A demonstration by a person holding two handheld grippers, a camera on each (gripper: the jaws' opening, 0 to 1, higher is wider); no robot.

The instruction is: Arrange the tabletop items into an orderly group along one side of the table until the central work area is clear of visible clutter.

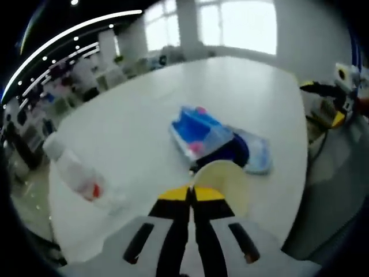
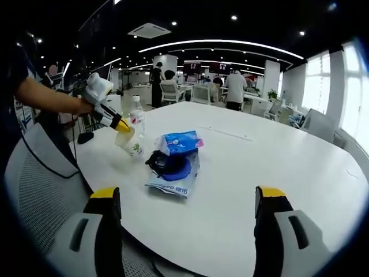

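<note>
My left gripper (image 1: 191,194) is shut, its yellow tips pinching the rim of a pale cup (image 1: 226,180). The right gripper view shows that same left gripper (image 2: 120,123) holding the cup (image 2: 129,142) near the white table's (image 2: 277,150) left edge. A clear bottle (image 1: 74,172) with a white cap stands beside it, upright (image 2: 136,118). Mid-table lie a blue packet (image 1: 198,131), a dark blue round item (image 1: 232,150) and a flat pale blue pack (image 1: 258,154). My right gripper (image 2: 188,194) is open, nothing between its jaws, hovering short of this pile (image 2: 173,164); it also shows at the table's edge (image 1: 324,103).
A grey mesh chair (image 2: 31,173) stands against the table's near left edge. A person's arm (image 2: 46,97) reaches in from the left. Several people and desks fill the far room (image 2: 196,81). The table's right half (image 2: 288,173) is bare white surface.
</note>
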